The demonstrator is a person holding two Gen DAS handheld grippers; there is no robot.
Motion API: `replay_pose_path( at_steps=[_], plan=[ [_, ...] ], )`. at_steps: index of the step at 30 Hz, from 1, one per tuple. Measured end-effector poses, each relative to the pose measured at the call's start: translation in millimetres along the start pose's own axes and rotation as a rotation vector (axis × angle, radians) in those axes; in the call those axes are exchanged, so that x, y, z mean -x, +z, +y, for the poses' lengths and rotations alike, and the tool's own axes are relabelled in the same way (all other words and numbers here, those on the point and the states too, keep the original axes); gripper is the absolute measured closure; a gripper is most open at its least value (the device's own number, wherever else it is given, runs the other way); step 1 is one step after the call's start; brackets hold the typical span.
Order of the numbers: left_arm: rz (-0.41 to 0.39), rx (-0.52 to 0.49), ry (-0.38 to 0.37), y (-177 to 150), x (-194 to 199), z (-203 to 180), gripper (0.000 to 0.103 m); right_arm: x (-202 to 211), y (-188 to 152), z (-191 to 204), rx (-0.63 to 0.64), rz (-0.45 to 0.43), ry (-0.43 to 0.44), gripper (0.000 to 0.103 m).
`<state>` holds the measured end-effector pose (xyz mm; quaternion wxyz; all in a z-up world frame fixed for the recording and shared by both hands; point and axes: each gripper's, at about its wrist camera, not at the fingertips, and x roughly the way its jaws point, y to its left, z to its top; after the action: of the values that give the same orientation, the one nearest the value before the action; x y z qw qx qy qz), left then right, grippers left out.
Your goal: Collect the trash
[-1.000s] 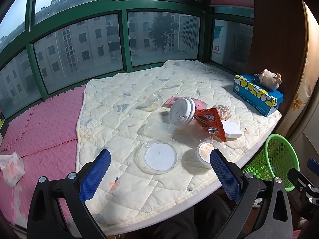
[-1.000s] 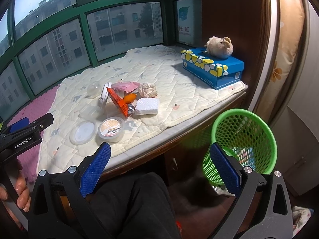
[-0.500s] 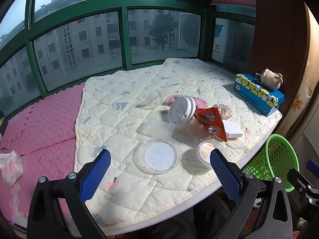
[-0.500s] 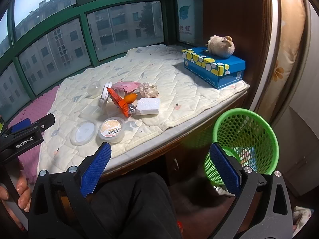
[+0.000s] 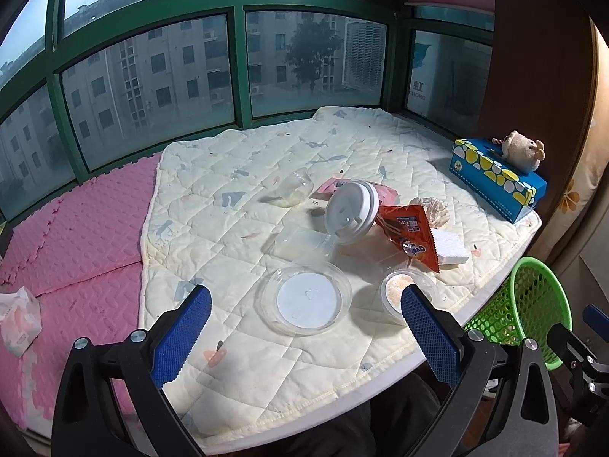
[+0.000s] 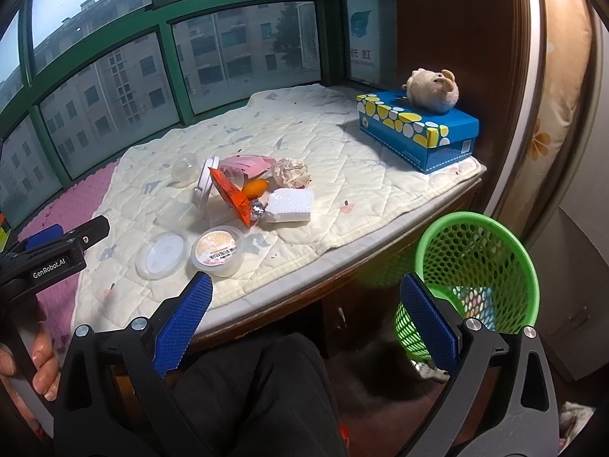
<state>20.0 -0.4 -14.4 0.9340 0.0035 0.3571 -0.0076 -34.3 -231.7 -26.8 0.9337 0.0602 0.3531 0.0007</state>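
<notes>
Trash lies on a cream quilted mat [image 5: 236,205]: a clear round lid [image 5: 306,301], a sealed round tub [image 6: 217,249], a white cup lid [image 5: 352,207], an orange snack wrapper [image 5: 409,232], a white foam block [image 6: 290,205], a crumpled paper ball [image 6: 291,172], a pink packet [image 6: 245,163] and a clear cup [image 5: 291,190]. My left gripper [image 5: 304,323] is open and empty, hovering near the clear lid. My right gripper [image 6: 304,312] is open and empty, off the mat's front edge, left of the green mesh bin [image 6: 475,266].
A blue tissue box [image 6: 418,129] with a plush toy [image 6: 432,85] on it stands at the mat's far right. Pink foam floor tiles [image 5: 76,236] lie left, with a crumpled tissue pack [image 5: 17,320]. Green-framed windows [image 5: 236,61] close the back. The person's legs [image 6: 259,392] are below.
Both grippers drifted only slightly; the left view shifted a little to the right. Nothing was taken hold of or moved on the mat.
</notes>
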Motion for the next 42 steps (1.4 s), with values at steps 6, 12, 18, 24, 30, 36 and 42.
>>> replay_pose_path(
  at_steps=[6,12,18,24,30,36,42],
  plan=[
    [0.014,0.013,0.001,4.9,-5.3,8.7,0.006,-11.3,1.3,3.3,0.021,0.013,0.031,0.006],
    [0.013,0.043,0.023,10.2,-7.7,26.7,0.006,-28.5,1.1,14.9,0.049,0.034,0.077,0.008],
    [0.023,0.072,0.037,13.8,-12.9,42.4,0.006,-47.1,1.3,32.3,0.092,0.056,0.130,0.008],
    [0.030,0.086,0.048,18.2,-21.3,53.0,0.006,-70.8,2.1,50.4,0.135,0.093,0.167,0.011],
    [0.048,0.103,0.049,19.1,-32.3,66.1,0.006,-101.5,1.7,66.6,0.160,0.140,0.191,0.015],
    [0.076,0.111,0.063,16.3,-45.6,77.5,0.006,-128.3,3.0,81.0,0.186,0.173,0.199,0.017],
    [0.099,0.124,0.060,15.6,-56.7,84.3,0.006,-149.6,6.4,91.1,0.222,0.180,0.161,0.018]
  ],
)
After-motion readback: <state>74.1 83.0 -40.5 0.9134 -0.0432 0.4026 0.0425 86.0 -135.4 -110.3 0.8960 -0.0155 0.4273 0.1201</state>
